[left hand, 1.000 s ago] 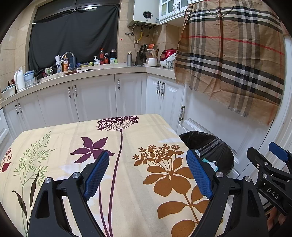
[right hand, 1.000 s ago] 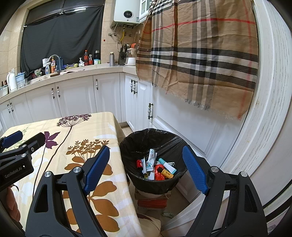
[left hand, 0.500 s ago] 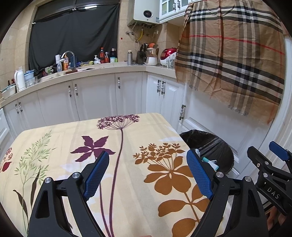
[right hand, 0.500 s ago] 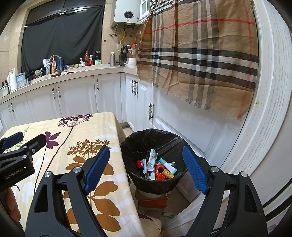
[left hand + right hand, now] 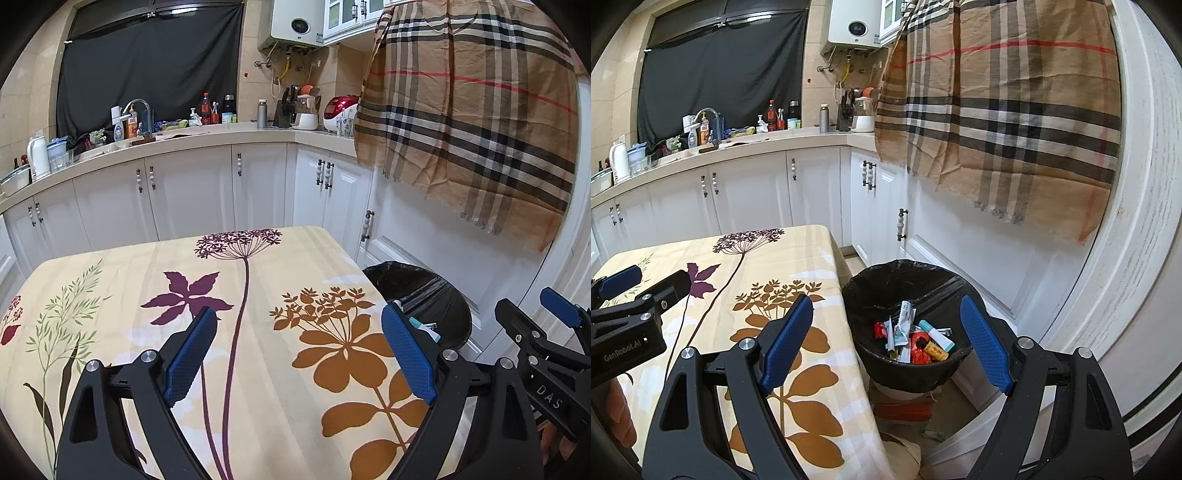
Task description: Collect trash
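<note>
Left wrist view. Left gripper (image 5: 299, 350): black angular frame, blue stippled pads (image 5: 190, 354), jaws spread apart, nothing between them. It hung over the table (image 5: 110, 273), a flat top under a smooth cream cloth printed with purple, green and rust plant shapes. At 3 o'clock, just beside the table's edge, stood the trash bin (image 5: 436, 291), round and lined with crinkled black plastic; only a sliver of its contents showed. At 4 o'clock, the right gripper (image 5: 546, 325), part seen, same black frame with a blue tip. At 12 o'clock, white panelled cabinets (image 5: 188, 192) with beaded handles under a pale counter. At 1 to 2 o'clock, a tan plaid cloth (image 5: 472, 122), woven, fringed at the hem, hung over a white door.

Right wrist view. Right gripper (image 5: 886, 339): jaws released and wide, empty, pads blue and dimpled. Between the fingers, at centre, sat the trash bin (image 5: 871, 291), its trash (image 5: 916, 339) heaped at the bottom: crumpled red wrappers, a white-and-teal tube, folded paper, a small yellow piece. At 9 o'clock, the left gripper (image 5: 624, 288), over the table (image 5: 812, 251). At 1 o'clock, the plaid cloth (image 5: 1004, 110).
</note>
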The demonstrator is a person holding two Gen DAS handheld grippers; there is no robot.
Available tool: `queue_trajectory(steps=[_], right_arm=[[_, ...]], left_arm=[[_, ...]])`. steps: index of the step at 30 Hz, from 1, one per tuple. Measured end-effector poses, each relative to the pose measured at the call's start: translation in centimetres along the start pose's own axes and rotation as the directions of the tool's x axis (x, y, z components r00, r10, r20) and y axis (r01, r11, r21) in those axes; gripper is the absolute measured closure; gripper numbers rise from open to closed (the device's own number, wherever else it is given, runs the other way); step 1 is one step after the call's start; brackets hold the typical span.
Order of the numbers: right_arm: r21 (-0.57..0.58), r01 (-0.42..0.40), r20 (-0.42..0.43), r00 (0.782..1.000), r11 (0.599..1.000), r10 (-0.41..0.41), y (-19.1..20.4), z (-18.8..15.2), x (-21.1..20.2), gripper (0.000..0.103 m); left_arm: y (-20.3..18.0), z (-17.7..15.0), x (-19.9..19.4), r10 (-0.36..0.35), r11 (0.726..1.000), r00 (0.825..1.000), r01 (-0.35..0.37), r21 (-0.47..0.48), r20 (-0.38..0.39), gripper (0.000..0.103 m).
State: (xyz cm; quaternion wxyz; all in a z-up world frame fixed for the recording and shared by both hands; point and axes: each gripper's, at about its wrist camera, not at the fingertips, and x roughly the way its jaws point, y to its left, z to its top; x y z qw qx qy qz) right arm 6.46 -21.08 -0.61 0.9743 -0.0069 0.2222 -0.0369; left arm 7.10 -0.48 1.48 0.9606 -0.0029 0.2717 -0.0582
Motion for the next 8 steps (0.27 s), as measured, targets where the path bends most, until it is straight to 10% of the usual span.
queue_trajectory(steps=[8], right_arm=[[-0.028, -0.041, -0.004, 0.999, 0.999, 0.041, 1.9, 0.3, 0.7, 0.018]], left_arm=[[2.4, -0.5, 1.5, 0.052, 0.998, 0.996, -0.054, -0.028, -0.067, 0.015]])
